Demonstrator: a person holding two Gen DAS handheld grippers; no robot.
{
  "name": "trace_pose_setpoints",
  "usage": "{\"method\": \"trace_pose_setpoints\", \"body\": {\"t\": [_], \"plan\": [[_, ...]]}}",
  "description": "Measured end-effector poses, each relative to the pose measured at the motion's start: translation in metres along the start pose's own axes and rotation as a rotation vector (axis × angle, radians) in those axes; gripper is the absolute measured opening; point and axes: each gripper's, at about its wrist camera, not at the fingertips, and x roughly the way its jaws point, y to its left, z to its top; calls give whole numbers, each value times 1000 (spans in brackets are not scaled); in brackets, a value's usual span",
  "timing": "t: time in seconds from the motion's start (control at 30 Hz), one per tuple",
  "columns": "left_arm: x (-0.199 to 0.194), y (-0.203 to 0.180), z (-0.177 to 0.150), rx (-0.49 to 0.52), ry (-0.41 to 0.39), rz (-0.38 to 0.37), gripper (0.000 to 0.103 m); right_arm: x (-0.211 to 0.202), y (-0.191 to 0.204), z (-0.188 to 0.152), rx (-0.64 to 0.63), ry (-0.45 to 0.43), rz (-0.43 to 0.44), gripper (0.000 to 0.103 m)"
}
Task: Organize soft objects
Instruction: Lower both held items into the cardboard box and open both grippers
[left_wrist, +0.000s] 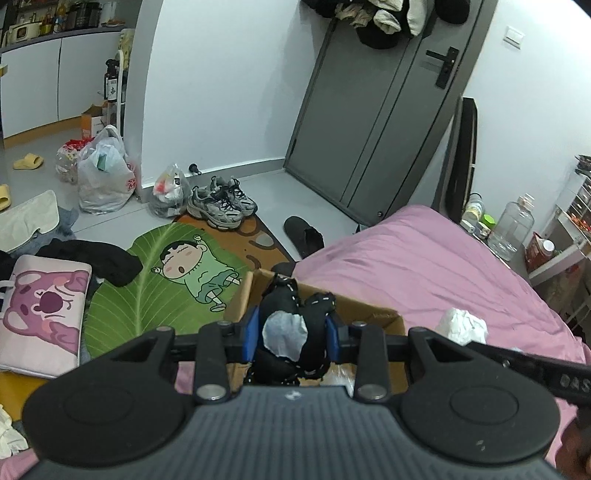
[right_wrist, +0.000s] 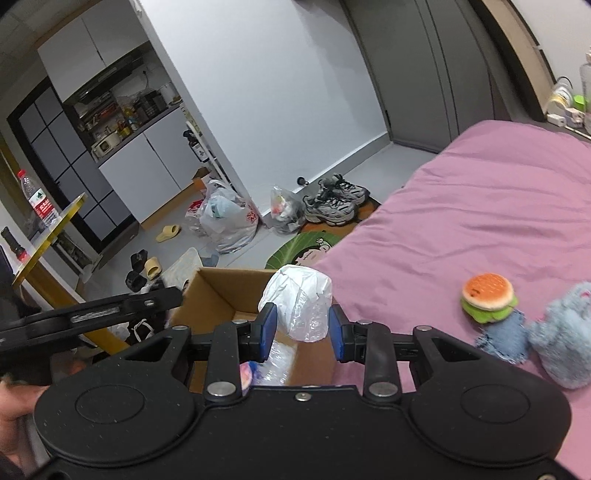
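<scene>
The left gripper (left_wrist: 293, 334) is clamped on a black plush (left_wrist: 291, 317) with white stitching and a pale patch, blue pads pressed into both its sides. It tilts downward, holding the plush right over the open box (left_wrist: 384, 321) at the near edge of the pink bed (left_wrist: 424, 266). A white bundle (left_wrist: 461, 326) lies on the bed just right of the box.

From the other side, the right gripper (right_wrist: 303, 326) tilts down too, its pads closed on a white plastic-wrapped bundle (right_wrist: 297, 304) that sticks up between them, above the box's (right_wrist: 218, 291) right wall. More crinkled plastic shows inside the box, below the gripper. At the lower left corner of this view a hand (right_wrist: 14, 413) grips the left tool, whose black bar crosses in front of the box.

Out on the bed (right_wrist: 480, 221), near its right edge, a burger plush (right_wrist: 487, 297) sits beside a blue fuzzy plush (right_wrist: 561, 336) in denim, the two touching.

Beyond the bed's corner, a leaf mat (left_wrist: 147, 288) covers the floor, sneakers (left_wrist: 221, 203) at its far end, with plastic bags (left_wrist: 103, 173) against the wall.
</scene>
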Motion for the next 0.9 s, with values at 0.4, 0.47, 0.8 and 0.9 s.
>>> {"method": "trace_pose_setpoints", "body": {"t": [0.4,0.47,0.8,0.9], "plan": [[19,1,1,-33,31,-7,58,16,21,8,-22,12,13,30],[17,0,2,-26,26,-8,62,19,23,10,-23,15,17,30],[-8,4,3,-32,-15,32,65,31,34,13,-20,28,25,31],[-11,7,2,-48,-13,38,65,33,39,14,-33,30,33,36]]}}
